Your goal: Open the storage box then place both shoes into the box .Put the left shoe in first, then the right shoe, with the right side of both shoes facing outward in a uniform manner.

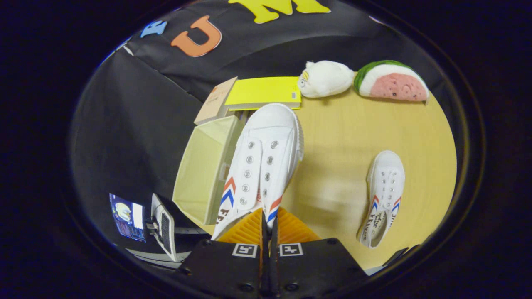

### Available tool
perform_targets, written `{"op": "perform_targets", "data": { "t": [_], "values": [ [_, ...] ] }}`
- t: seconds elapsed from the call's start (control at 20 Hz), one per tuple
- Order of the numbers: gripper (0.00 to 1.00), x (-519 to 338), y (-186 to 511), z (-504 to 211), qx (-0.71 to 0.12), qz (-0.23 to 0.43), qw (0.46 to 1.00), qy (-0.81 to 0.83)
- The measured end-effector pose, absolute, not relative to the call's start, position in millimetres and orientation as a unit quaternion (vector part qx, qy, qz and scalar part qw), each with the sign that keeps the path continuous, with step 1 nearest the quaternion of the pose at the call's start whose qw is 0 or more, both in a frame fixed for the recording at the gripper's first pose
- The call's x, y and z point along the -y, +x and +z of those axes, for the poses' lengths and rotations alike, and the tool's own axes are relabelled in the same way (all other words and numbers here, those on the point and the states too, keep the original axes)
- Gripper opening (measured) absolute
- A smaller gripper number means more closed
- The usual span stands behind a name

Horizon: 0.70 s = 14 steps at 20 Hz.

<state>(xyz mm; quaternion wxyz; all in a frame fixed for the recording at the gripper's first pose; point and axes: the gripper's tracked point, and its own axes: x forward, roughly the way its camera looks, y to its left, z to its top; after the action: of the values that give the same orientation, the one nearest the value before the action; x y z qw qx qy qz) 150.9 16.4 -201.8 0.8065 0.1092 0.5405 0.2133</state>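
Pinching the heel collar of one white shoe (262, 166), the tongs (269, 226) are nearly closed on it, so it is carried toe-forward toward the open storage box (205, 170) just beside; the other shoe (384, 195) is left on the bench (341, 137)

The held shoe (262, 166) hides part of the box (203, 170) and the near edge of the yellow lid (262, 91). Its heel is lost between the gripper (269, 220) fingers, so the opening cannot be seen. The second shoe (384, 195) lies slightly blurred on the table (341, 137). A screen (126, 216) past the table is too small to make out.
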Motion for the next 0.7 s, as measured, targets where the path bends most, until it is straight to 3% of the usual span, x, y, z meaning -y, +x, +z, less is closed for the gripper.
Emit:
{"op": "perform_targets", "data": {
  "t": [0.4,0.7],
  "values": [
    [0.06,-153.4,154.3,-187.6,-0.540,0.250,0.797,0.102],
    [0.06,-218.0,170.9,-253.9,-0.551,0.182,0.811,0.069]
  ]
}}
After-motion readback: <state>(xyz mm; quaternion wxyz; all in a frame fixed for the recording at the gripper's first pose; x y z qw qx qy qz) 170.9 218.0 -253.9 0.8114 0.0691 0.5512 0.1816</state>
